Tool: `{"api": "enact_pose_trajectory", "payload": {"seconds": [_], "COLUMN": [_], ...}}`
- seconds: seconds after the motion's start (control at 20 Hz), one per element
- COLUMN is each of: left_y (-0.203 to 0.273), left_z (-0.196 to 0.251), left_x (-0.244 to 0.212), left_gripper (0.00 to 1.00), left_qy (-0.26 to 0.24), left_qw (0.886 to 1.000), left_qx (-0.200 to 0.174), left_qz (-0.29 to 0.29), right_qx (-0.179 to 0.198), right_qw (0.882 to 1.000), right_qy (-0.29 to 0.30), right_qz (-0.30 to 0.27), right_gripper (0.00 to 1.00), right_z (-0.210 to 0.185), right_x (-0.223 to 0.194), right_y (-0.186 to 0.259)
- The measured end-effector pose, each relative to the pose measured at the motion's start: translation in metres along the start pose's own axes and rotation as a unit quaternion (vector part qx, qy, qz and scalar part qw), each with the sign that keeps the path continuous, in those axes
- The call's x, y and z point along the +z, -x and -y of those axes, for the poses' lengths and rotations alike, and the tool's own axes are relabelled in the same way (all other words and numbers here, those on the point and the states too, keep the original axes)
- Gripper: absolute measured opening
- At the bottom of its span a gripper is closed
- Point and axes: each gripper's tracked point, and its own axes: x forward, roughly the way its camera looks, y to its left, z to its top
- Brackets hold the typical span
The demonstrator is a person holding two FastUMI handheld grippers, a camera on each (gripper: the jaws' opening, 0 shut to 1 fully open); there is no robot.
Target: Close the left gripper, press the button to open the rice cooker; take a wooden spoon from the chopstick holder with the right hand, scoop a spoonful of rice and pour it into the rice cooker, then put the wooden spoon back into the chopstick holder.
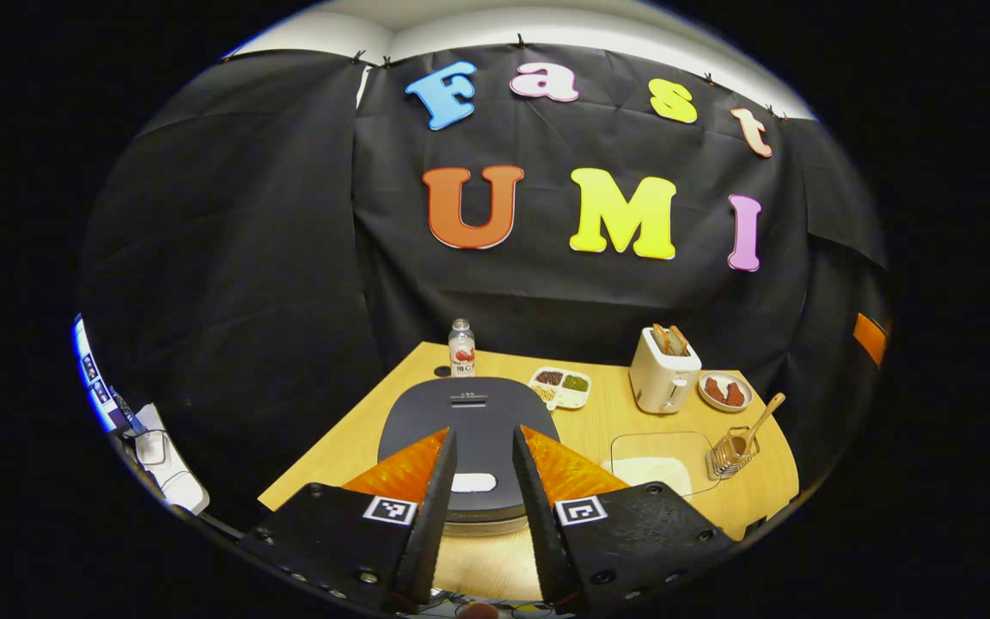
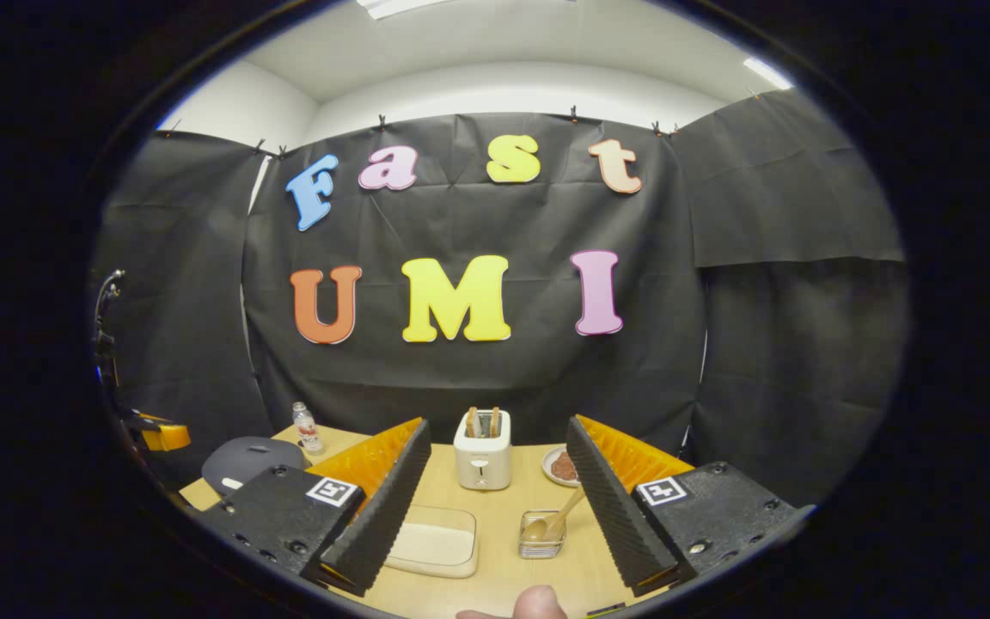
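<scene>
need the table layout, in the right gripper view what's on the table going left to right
rice cooker → bottle → clear rice container → toaster → chopstick holder with wooden spoon

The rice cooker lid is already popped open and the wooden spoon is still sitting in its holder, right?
Not quite. The rice cooker lid is closed flat, as the left gripper view shows. The wooden spoon does sit in the chopstick holder.

Left claw (image 1: pixel 485 456) narrowly parted, right claw (image 2: pixel 499 468) wide.
</scene>
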Motion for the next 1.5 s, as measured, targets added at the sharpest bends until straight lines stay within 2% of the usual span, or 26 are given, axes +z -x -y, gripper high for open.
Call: {"api": "enact_pose_trajectory", "payload": {"seconds": [0.05,0.35,0.4,0.5,0.55,0.6,0.7,0.85,1.0,1.05,1.1,1.25,1.5], "left_y": [-0.004,-0.023,-0.028,-0.038,-0.040,-0.048,-0.055,-0.072,-0.082,-0.084,-0.085,-0.088,-0.088], "left_z": [-0.001,-0.002,-0.009,-0.004,-0.005,-0.008,-0.006,-0.014,-0.012,-0.013,-0.015,-0.017,-0.017], "left_x": [-0.008,-0.039,-0.044,-0.052,-0.055,-0.054,-0.054,-0.051,-0.056,-0.059,-0.064,-0.079,-0.086], "left_gripper": [0.42,0.43,0.32,0.09,0.08,0.00,0.00,0.00,0.00,0.06,0.00,0.00,0.00], "left_qy": [-0.001,-0.001,-0.004,0.001,0.001,0.009,0.018,0.014,0.041,0.048,0.052,0.073,0.095], "left_qw": [1.000,0.998,0.997,0.996,0.996,0.996,0.995,0.995,0.993,0.992,0.991,0.987,0.982], "left_qx": [-0.001,-0.010,0.004,-0.014,-0.016,-0.016,-0.026,-0.021,-0.023,-0.023,-0.019,-0.010,-0.016], "left_qz": [-0.014,-0.066,-0.073,-0.088,-0.091,-0.092,-0.097,-0.096,-0.108,-0.112,-0.118,-0.143,-0.159], "right_qx": [-0.001,-0.010,-0.012,-0.016,-0.019,-0.021,-0.025,-0.031,-0.036,-0.038,-0.039,-0.040,-0.034], "right_qw": [1.000,1.000,1.000,1.000,1.000,1.000,1.000,0.999,0.999,0.999,0.999,0.999,0.999], "right_qy": [0.000,0.001,0.002,0.006,0.008,0.009,0.012,0.015,0.018,0.020,0.021,0.017,0.016], "right_qz": [0.000,-0.010,-0.012,-0.014,-0.015,-0.015,-0.015,-0.016,-0.020,-0.019,-0.018,-0.021,-0.028], "right_gripper": [1.00,1.00,1.00,1.00,1.00,1.00,1.00,1.00,1.00,1.00,1.00,1.00,1.00], "right_z": [0.000,0.009,0.011,0.015,0.018,0.020,0.026,0.033,0.037,0.039,0.040,0.040,0.032], "right_x": [0.000,-0.006,-0.009,-0.010,-0.010,-0.011,-0.011,-0.012,-0.013,-0.013,-0.012,-0.015,-0.023], "right_y": [0.000,0.000,0.000,0.002,0.002,0.002,0.003,0.001,-0.001,-0.003,-0.003,-0.006,-0.011]}}
